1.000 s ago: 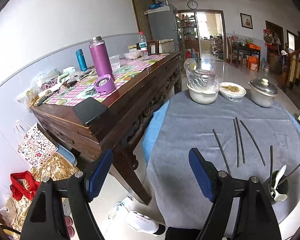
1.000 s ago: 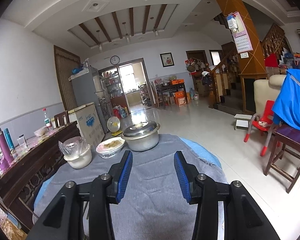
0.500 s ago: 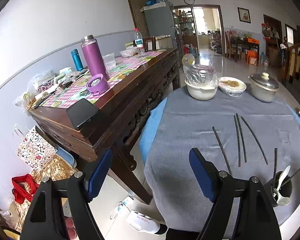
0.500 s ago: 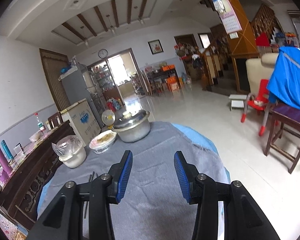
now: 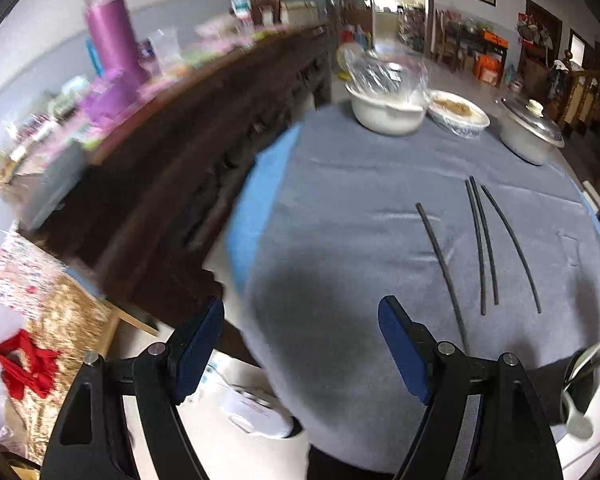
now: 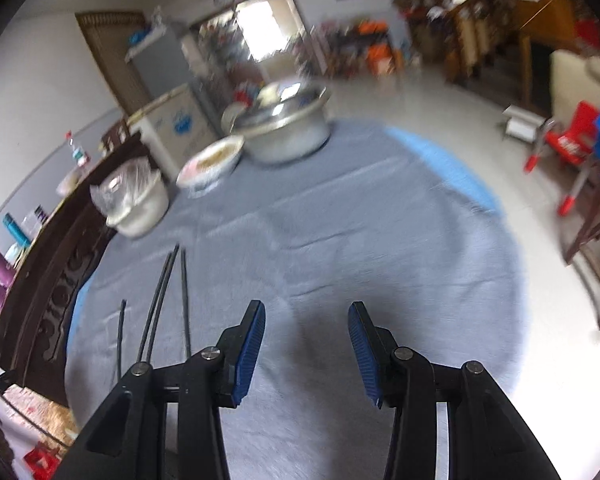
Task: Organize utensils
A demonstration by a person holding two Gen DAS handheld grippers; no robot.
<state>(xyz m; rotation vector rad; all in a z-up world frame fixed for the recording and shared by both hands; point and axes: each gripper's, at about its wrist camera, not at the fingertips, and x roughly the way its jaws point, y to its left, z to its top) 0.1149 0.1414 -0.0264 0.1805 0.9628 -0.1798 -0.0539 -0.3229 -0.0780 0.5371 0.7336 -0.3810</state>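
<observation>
Swung down toward the chopsticks (image 5: 480, 240) on the desk (image 5: 340, 220) since a second ago; both hand-held grippers (image 5: 300, 344) (image 6: 306, 344) apart, empty, approaching a pickup.

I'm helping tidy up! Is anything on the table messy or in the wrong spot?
Yes. Four black chopsticks lie loose on the grey tablecloth, fanned apart instead of paired, while the utensil holder at the table's near edge already has a spoon standing in it.
</observation>
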